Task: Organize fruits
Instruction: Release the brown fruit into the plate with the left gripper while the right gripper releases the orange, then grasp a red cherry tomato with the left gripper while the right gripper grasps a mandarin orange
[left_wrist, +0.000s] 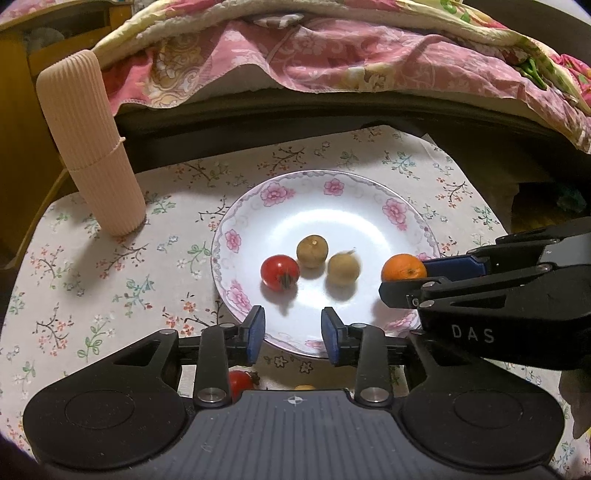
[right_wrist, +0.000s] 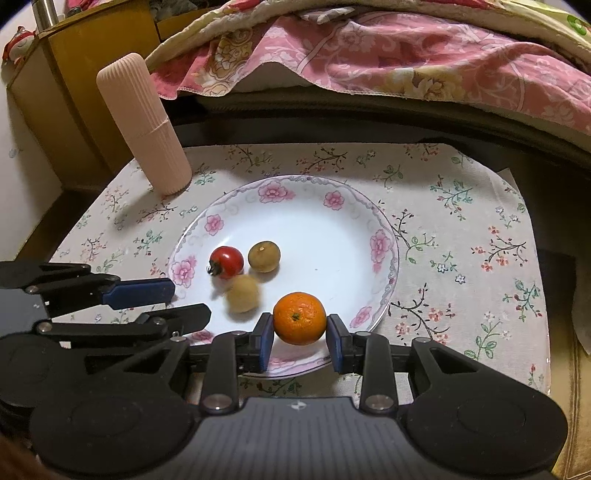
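A table wears a floral tablecloth (right_wrist: 461, 221). On the cloth sit a flower-rimmed white plate (right_wrist: 384, 236) (fruits inside) and an upright ribbed pink cylinder (right_wrist: 147, 129), near the plate.

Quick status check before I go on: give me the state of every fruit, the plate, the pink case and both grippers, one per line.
left gripper: open, empty, over plate's near rim
right gripper: jaws around orange, hold unclear
orange: between right jaws, over plate
red tomato: on plate
sharp brown fruit: resting on plate
blurred brown fruit: on plate, seemingly rolling
plate: flat on cloth
pink ribbed case: upright, closed
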